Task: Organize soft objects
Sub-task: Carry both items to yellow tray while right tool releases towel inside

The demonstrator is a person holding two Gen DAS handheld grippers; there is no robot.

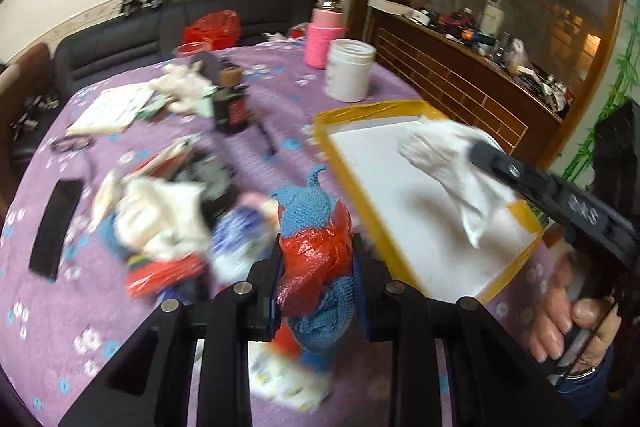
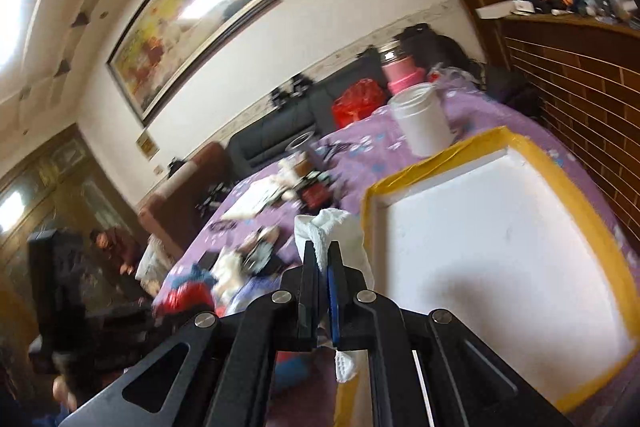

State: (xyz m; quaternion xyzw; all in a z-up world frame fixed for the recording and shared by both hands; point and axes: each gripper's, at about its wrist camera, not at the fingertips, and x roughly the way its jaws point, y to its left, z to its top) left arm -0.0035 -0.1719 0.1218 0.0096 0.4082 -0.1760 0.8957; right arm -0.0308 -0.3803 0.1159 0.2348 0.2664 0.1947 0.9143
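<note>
Right gripper [image 2: 322, 263] clamps white cloth [image 1: 448, 163] over the yellow-rimmed tray [image 1: 326, 143], nearer than left gripper [image 1: 318, 259] pinching blue-red bundle [image 1: 316, 227] beside it.

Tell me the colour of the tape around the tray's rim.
Yellow tape edges the white tray; the left wrist view shows it best.

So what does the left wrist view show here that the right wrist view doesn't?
Only the left wrist view: the left gripper clamped on a red and blue bundle, and a hand on the right gripper's handle.
Only the right wrist view: a framed painting and the right gripper shut on a white cloth.
Both: the yellow-edged tray, white jar and purple tablecloth.
</note>
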